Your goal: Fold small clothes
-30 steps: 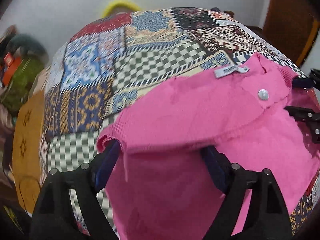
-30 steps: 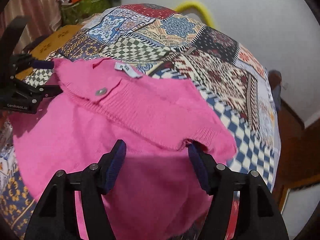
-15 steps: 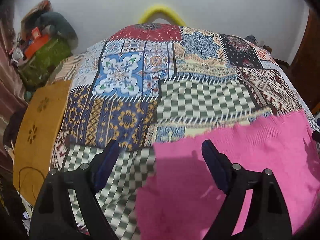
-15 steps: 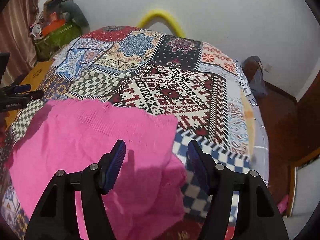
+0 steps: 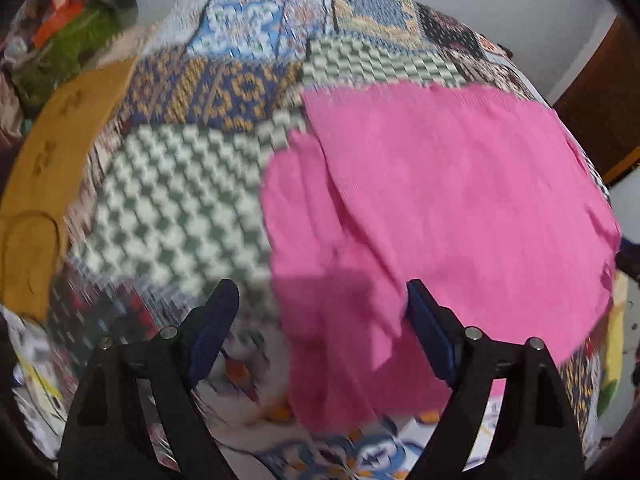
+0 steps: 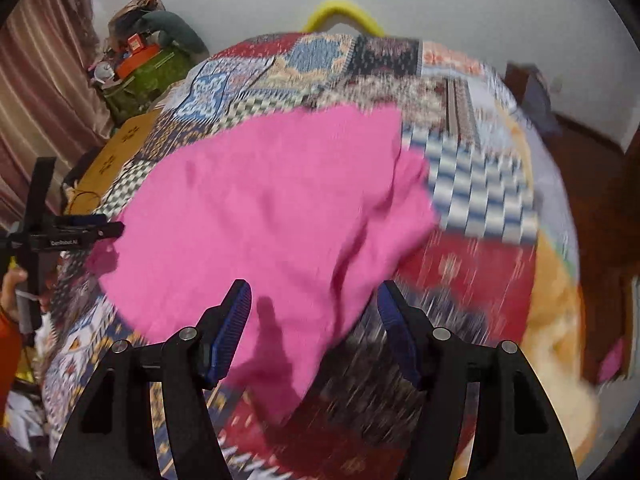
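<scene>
Sweater (image 5: 440,184) flat; bedspread (image 5: 180,208) bare round its edges.

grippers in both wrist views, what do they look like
Both tools match: the left tool and right tool have black, angular, cut-out arms with round silver bolt heads at the joints and dark blue ribbed pads on the inner faces. In the right wrist view, the left tool's side carries small white lettering, too blurred to read. An orange sleeve shows beside it.
</scene>
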The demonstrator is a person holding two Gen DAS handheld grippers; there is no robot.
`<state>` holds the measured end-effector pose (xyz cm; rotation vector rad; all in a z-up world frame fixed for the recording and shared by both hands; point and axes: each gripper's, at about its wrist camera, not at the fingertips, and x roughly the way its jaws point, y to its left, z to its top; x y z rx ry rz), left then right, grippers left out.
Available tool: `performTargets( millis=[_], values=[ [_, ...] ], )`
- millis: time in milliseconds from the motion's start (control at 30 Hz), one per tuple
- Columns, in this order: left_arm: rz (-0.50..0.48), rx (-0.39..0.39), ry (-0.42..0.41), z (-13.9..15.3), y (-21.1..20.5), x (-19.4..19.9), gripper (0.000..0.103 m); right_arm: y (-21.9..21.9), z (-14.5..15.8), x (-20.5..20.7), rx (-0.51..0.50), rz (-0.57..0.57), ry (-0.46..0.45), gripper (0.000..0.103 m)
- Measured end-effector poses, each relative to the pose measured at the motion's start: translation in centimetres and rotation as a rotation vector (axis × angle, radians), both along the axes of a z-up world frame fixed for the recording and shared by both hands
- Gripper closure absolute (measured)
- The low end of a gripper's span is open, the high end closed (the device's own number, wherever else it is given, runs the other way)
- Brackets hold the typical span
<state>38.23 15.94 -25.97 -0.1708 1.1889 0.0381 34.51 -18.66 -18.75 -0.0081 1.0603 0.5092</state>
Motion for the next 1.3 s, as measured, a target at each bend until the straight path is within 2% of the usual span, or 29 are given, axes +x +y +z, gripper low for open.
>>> performTargets(
  millis=[67,100,167,200,233,267,333,367,533,600,667,733,800,933,1033,1167,1300],
  values=[
    [-0.015,-0.05,0.002,-0.6,-0.7,-1.2,0.043,-0.2,-1.2,-1.2,0.03,-0.012,0.033,0.041],
    [-0.02,-0.033,-0.015,-0.5,-1.1,-1.7,0.045,-0.3,-1.8,-1.6,0.04,-0.021,0.047,0.042],
    [-0.032,-0.009,-0.051,-0.1,-1.8,-2.7,0.068,-0.3,-2.7,-2.0,0.069,-0.032,0.069,0.042],
    [-0.033,0.001,-0.057,0.2,-2.1,-3.2,0.074,-0.2,-2.8,-2.2,0.076,-0.035,0.066,0.042],
    [-0.031,0.006,-0.06,0.3,-2.2,-3.5,0.089,0.0,-2.9,-2.3,0.08,-0.038,0.051,0.05],
    [-0.032,0.004,-0.058,0.4,-2.3,-3.8,0.096,0.1,-2.8,-2.2,0.095,-0.035,0.046,0.066],
    [-0.042,-0.069,-0.037,0.5,-2.0,-4.6,0.096,0.5,-3.1,-2.0,0.11,-0.028,0.067,0.085],
    [-0.045,-0.085,-0.025,0.6,-2.0,-5.2,0.096,0.7,-3.1,-1.9,0.113,-0.017,0.07,0.091],
    [-0.108,-0.06,-0.019,1.8,-3.1,-7.4,0.095,0.4,-2.5,-1.8,0.101,0.02,0.041,0.093],
    [-0.095,-0.009,-0.025,2.5,-2.9,-7.7,0.084,-0.5,-2.0,-1.6,0.097,0.016,0.024,0.094],
    [-0.077,0.022,-0.051,3.3,-2.1,-7.2,0.058,-1.2,-1.7,-1.3,0.092,0.009,0.013,0.094],
    [-0.035,0.066,-0.102,4.2,-0.8,-6.2,0.046,-1.9,-1.3,-1.0,0.071,0.002,-0.01,0.094],
    [-0.002,0.06,-0.12,4.6,0.5,-4.6,0.046,-2.4,-1.0,-0.6,0.058,-0.004,-0.026,0.094],
    [0.026,0.008,-0.1,3.5,1.8,-0.5,0.046,-3.5,-0.5,1.1,0.028,-0.028,-0.038,0.094],
    [-0.02,-0.092,-0.091,2.0,1.3,2.6,0.045,-4.3,-0.4,2.2,0.017,-0.048,-0.037,0.094],
    [-0.053,-0.156,-0.064,-0.1,-0.2,4.9,0.045,-5.5,-0.1,3.6,0.014,-0.094,-0.051,0.094],
    [-0.093,-0.244,-0.074,-0.8,-1.3,5.1,0.046,-5.6,0.3,4.2,-0.016,-0.123,-0.068,0.091]
  ],
)
